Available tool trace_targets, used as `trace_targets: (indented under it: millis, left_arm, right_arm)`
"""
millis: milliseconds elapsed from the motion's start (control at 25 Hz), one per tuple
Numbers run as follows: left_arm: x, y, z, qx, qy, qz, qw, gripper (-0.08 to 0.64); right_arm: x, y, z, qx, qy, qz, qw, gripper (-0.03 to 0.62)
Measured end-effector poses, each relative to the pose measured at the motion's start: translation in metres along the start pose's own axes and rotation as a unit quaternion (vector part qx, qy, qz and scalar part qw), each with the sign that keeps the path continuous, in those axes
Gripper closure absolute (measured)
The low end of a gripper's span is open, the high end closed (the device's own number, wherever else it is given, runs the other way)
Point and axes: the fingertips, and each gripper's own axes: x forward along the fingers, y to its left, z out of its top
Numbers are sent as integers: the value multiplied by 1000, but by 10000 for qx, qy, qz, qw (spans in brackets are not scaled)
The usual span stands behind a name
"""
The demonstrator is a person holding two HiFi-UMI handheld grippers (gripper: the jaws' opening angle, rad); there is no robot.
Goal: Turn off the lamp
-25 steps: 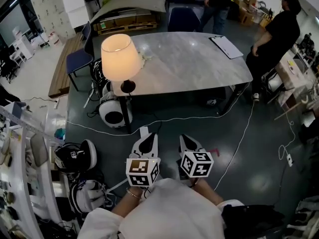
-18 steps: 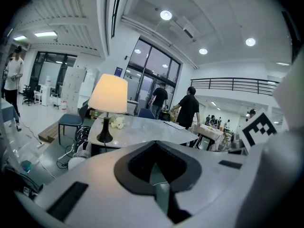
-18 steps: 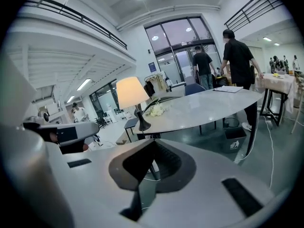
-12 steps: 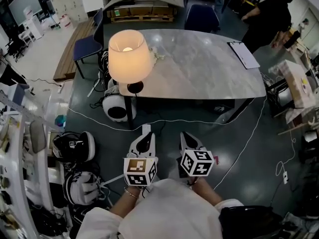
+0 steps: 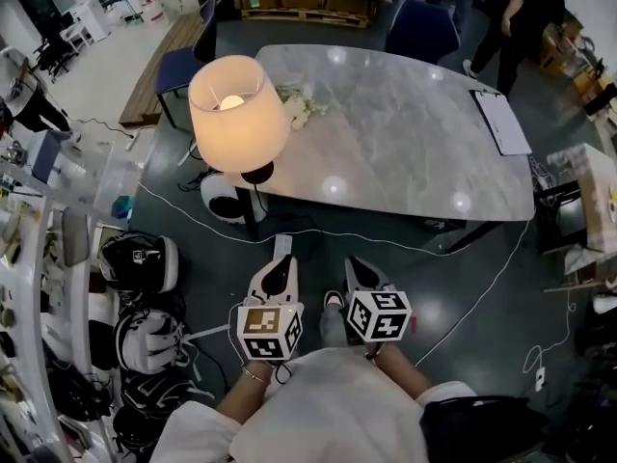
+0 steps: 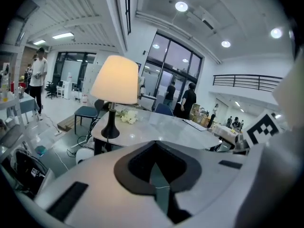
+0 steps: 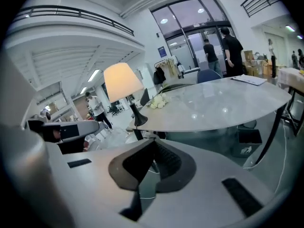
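One lit lamp (image 5: 238, 114) at the tabletop's (image 5: 405, 148) near left. Two grippers, left hand-held gripper (image 5: 281, 264) and right hand-held gripper (image 5: 354, 265), have jaws together and empty.

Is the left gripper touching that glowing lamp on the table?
Apart. The head view shows the left gripper over the floor, short of the table edge, with floor between it and the lamp.

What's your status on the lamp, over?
Left gripper and right gripper shut, empty, short of the table. Lamp lit on its corner, untouched. White cable on the floor between.
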Motion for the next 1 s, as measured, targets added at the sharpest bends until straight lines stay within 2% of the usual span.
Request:
trace_targets:
  millis: [120, 320, 520, 720, 1000]
  left_arm:
    - [12, 0, 2, -60, -11, 205, 9998, 552]
    - [18, 22, -4, -183, 31, 448, 9988, 552]
    - [30, 50, -15, -29, 318, 502, 9982, 552]
    - [59, 73, -44, -23, 746, 313, 9967, 552]
    - [103, 71, -107, 351, 1086, -77, 9934, 552]
  right_arm:
    - [12, -9, 8, -185, 152, 191, 9995, 592]
    - [39, -3, -2, -349, 463, 393, 9975, 592]
    - [70, 1, -16, -247, 620, 379, 9971, 592]
    - [109, -7, -35, -133, 648, 279, 9974, 592]
    - [145, -47, -82, 246, 446, -36, 9987, 592]
